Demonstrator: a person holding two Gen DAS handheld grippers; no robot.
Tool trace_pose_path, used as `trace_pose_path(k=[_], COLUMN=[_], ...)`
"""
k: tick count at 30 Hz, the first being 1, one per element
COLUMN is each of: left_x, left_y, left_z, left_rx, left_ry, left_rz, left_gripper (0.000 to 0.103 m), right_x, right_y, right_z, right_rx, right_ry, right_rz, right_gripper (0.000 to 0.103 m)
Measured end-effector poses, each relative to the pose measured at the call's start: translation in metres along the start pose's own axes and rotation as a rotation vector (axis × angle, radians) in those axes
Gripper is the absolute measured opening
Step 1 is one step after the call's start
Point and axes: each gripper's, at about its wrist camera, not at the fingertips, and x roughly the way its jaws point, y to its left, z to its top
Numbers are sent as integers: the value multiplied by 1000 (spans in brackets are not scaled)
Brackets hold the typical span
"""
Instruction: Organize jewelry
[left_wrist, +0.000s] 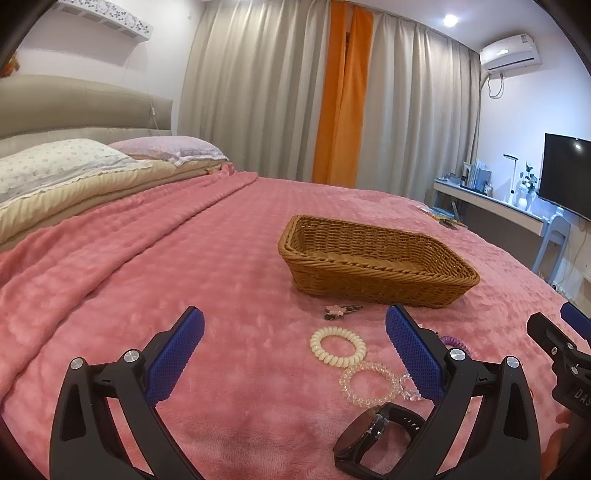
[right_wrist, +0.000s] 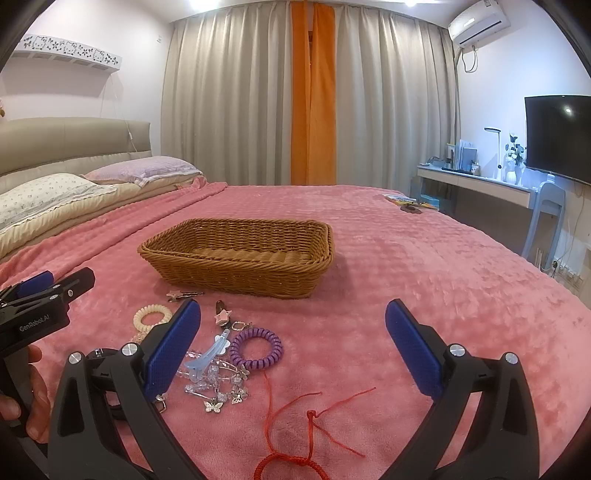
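A pink fleece blanket (right_wrist: 424, 280) is spread over the bed, and everything is laid on it. A brown wicker basket (right_wrist: 236, 273) is set near the middle of the bed, with nothing seen inside it. The left gripper (left_wrist: 295, 332) is held low over the blanket with its blue fingers (left_wrist: 177, 354) spread wide and nothing between them; the right gripper (right_wrist: 293, 325) is likewise held released and wide apart, gripping nothing.

The jewelry is scattered just in front of the basket. A black watch (left_wrist: 373, 439) is seen nearest the left camera, beside a clear spiral hair tie (left_wrist: 369, 384) and a cream spiral hair tie (left_wrist: 338, 347), the two touching. In the right wrist view a red cord bracelet (right_wrist: 291, 461) is laid at the near edge, a purple spiral hair tie (right_wrist: 255, 349) beyond it, a light blue hair clip (right_wrist: 207, 356) just to its left, and small butterfly charms (right_wrist: 214, 406) are heaped below the clip. A star hair clip (right_wrist: 222, 316) is placed nearer the basket.
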Motion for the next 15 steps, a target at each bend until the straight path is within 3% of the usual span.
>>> trace_pose_path(k=[15], left_x=[-8], left_y=[-6], left_z=[2], left_rx=[51], left_ry=[-64], left_rz=[2], left_gripper=[96], right_x=[-1], right_y=[1], right_z=[0], right_rx=[-7], right_ry=[-2], right_rz=[1], right_gripper=[96])
